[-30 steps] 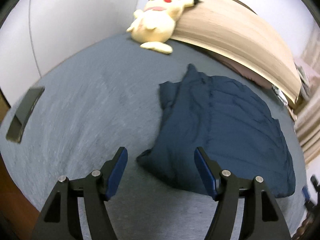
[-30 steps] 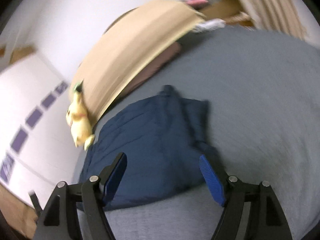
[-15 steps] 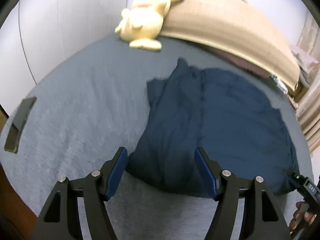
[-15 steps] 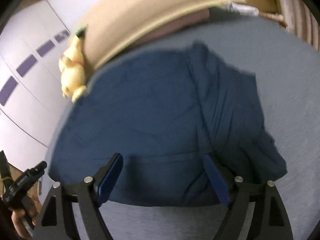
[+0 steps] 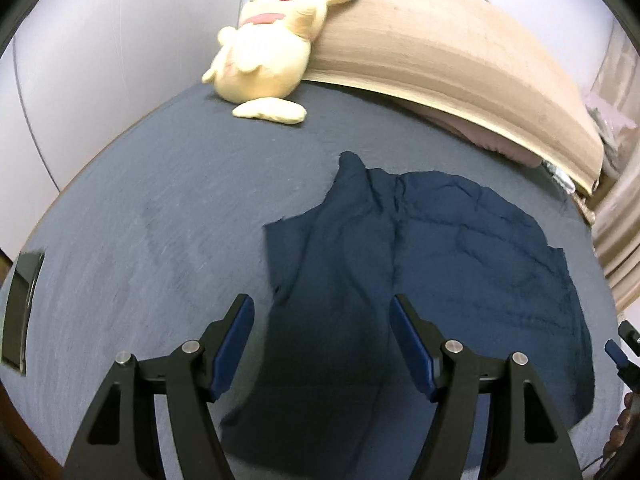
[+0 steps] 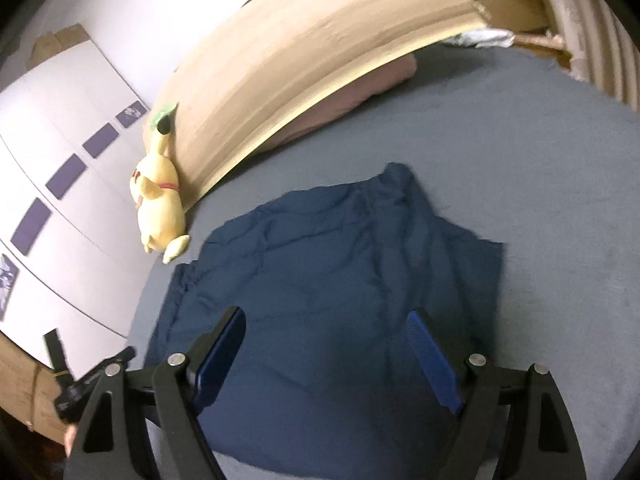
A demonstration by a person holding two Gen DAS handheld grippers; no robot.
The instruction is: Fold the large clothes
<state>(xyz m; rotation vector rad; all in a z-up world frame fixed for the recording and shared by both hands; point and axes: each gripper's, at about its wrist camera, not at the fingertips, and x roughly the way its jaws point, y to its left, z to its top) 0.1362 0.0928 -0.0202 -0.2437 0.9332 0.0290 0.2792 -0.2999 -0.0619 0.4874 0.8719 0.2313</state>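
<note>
Grey bedsheet (image 5: pixel 152 208) is carrying a navy garment (image 5: pixel 400 280) at frame centre, seemingly folded partway, creases remaining. Left gripper (image 5: pixel 322 342) and right gripper (image 6: pixel 326 354) are hovering over its near edge, jaws apart and empty, the right's having just been widening.

Yellow plush toy (image 5: pixel 266 58) with red cheek, pink collar, propped against tan wooden headboard (image 5: pixel 452 60) at far end of bed; grey-blue bedsheet (image 5: pixel 160 208) covers mattress; pinkish pillow (image 6: pixel 352 92) tucked under headboard; dark flat phone-like slab (image 5: pixel 22 312) near sheet's left edge; white wall panels with purple rectangles (image 6: pixel 66 172) beside bed.
</note>
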